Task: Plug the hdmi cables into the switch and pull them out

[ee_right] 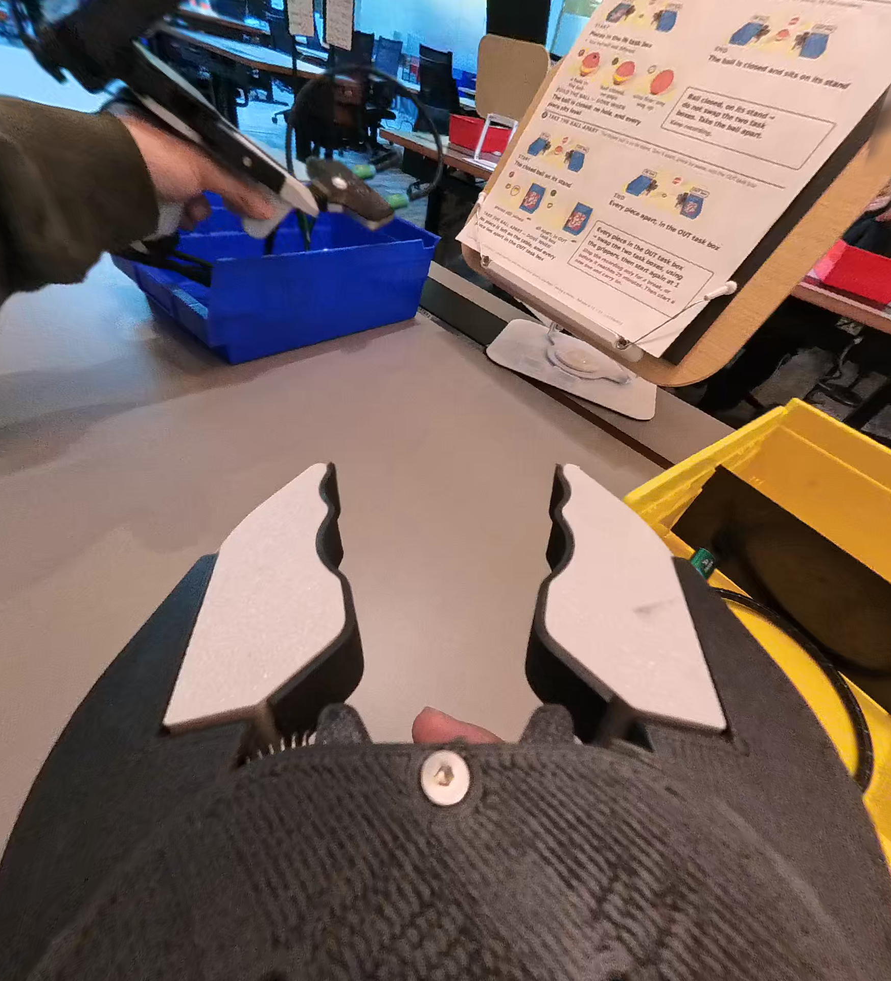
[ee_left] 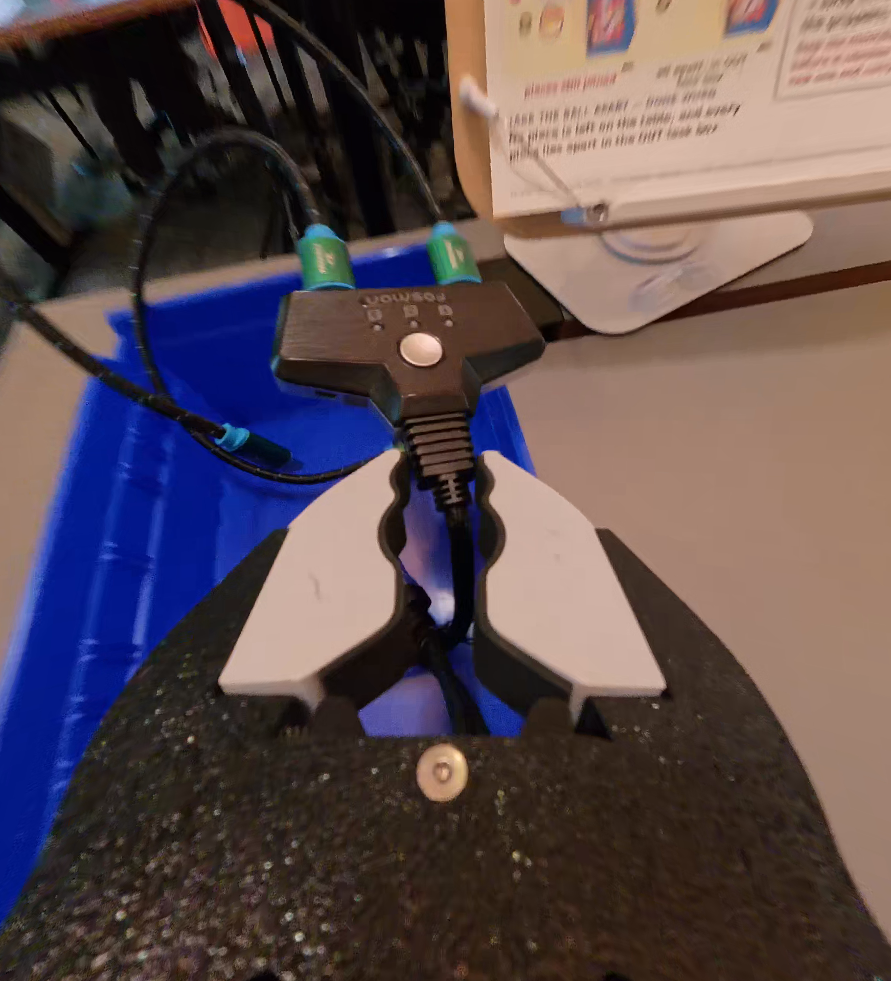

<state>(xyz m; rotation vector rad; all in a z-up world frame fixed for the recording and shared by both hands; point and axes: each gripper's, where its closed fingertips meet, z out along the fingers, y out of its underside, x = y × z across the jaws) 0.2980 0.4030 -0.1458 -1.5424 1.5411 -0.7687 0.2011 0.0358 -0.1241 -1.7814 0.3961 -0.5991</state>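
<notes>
My left gripper point(ee_left: 439, 462) is shut on the ribbed neck of the black HDMI switch point(ee_left: 411, 342) and holds it in the air above the blue bin point(ee_left: 130, 531). Two green HDMI plugs point(ee_left: 324, 258) point(ee_left: 452, 255) sit in the switch's far ports, their black cables looping behind. A third plug with a light blue collar point(ee_left: 252, 445) lies loose in the bin. In the right wrist view the left gripper point(ee_right: 294, 204) holds the switch point(ee_right: 350, 194) over the blue bin point(ee_right: 294, 286). My right gripper point(ee_right: 446, 478) is open and empty over the grey table point(ee_right: 273, 451).
A yellow bin point(ee_right: 815, 509) at the right holds a black cable and a green plug point(ee_right: 703, 561). A wooden stand with an instruction sheet point(ee_right: 661, 175) rests on a white base point(ee_right: 576, 371) at the table's far edge. A person's sleeve point(ee_right: 34, 191) reaches in from the left.
</notes>
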